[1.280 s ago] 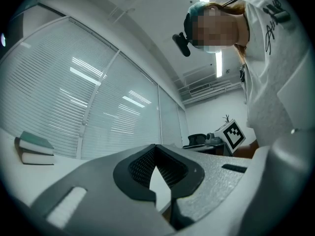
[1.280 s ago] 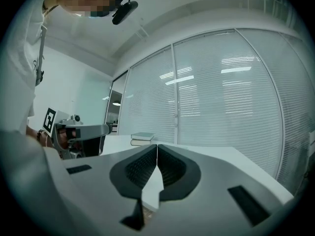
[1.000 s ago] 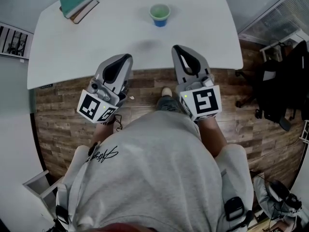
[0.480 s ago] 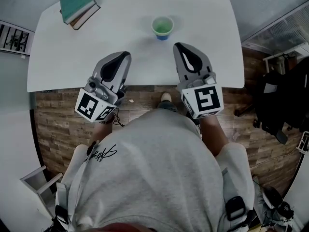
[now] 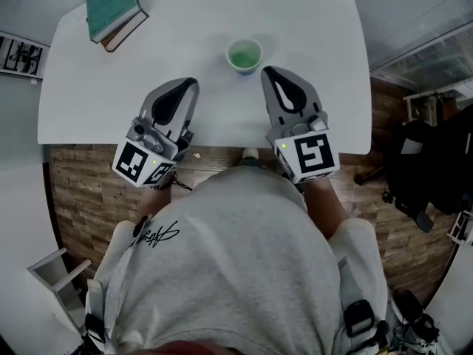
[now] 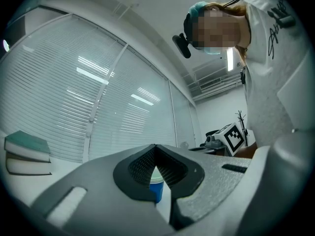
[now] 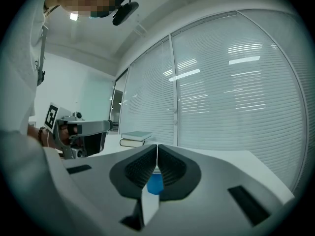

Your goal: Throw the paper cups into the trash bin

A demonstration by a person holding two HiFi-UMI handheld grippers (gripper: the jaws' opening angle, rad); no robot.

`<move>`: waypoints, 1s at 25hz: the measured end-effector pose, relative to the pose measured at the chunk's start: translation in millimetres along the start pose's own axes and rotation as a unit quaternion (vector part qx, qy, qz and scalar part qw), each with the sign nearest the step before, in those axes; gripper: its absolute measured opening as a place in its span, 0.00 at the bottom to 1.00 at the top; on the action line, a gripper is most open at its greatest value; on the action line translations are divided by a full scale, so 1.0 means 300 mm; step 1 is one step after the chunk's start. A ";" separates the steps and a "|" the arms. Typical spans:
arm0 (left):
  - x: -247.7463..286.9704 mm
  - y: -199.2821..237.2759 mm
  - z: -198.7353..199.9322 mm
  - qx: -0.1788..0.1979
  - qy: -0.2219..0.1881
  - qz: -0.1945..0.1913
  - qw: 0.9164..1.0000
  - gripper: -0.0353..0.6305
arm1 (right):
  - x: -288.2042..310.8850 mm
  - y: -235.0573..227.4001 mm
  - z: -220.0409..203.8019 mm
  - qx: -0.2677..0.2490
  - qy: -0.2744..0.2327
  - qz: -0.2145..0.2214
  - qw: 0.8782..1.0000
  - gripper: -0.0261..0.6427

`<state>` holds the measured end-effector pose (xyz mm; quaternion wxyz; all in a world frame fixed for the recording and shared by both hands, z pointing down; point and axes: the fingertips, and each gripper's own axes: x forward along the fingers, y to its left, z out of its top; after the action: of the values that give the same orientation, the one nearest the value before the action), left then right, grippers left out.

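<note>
A single paper cup (image 5: 244,55), blue outside and green inside, stands upright on the white table (image 5: 318,65). My left gripper (image 5: 190,84) hovers over the table's near edge, down-left of the cup, its jaws shut and empty. My right gripper (image 5: 267,73) is just right of the cup and slightly nearer, also shut on nothing. In the left gripper view the cup (image 6: 156,190) shows through the gap below the closed tips (image 6: 155,146). The right gripper view likewise shows the cup (image 7: 155,183) behind its closed tips (image 7: 157,146). No trash bin is in view.
Two stacked books (image 5: 112,10) lie at the table's far left corner. A black office chair (image 5: 436,154) stands on the wood floor to the right. A white stand (image 5: 59,272) is at lower left. Window blinds (image 7: 236,82) lie behind the table.
Both grippers, still shut, have moved forward over the table's near edge towards the cup. The cup and table now sit closer in the head view.
</note>
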<state>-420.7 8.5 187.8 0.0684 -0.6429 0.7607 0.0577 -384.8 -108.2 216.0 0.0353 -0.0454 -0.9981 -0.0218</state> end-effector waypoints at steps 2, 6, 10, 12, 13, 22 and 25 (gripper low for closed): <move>0.009 0.007 -0.003 -0.001 0.000 0.003 1.000 0.05 | 0.012 -0.004 -0.005 0.000 0.003 0.006 1.000 0.06; 0.017 0.017 -0.006 -0.004 0.002 0.005 1.000 0.05 | 0.022 -0.008 -0.012 0.002 0.007 0.008 1.000 0.06; 0.014 0.033 -0.013 -0.008 0.004 0.000 1.000 0.05 | 0.020 -0.010 -0.030 0.004 0.015 0.000 1.000 0.06; 0.017 0.040 -0.015 -0.010 0.005 -0.003 1.000 0.05 | 0.020 -0.015 -0.031 0.005 0.016 -0.005 1.000 0.06; 0.018 0.040 -0.016 -0.012 0.007 -0.006 1.000 0.05 | 0.019 -0.014 -0.029 0.007 0.015 -0.007 1.000 0.06; 0.013 0.042 -0.041 -0.021 0.016 -0.020 0.999 0.05 | 0.018 0.000 -0.092 0.005 0.055 -0.001 0.998 0.11; 0.007 0.053 -0.041 -0.026 0.014 -0.021 0.999 0.05 | 0.031 0.002 -0.108 0.006 0.063 0.003 0.998 0.23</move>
<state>-437.0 7.0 199.5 0.0425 -0.6607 0.7464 0.0673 -391.8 -108.2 249.1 0.0985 -0.0462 -0.9939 -0.0188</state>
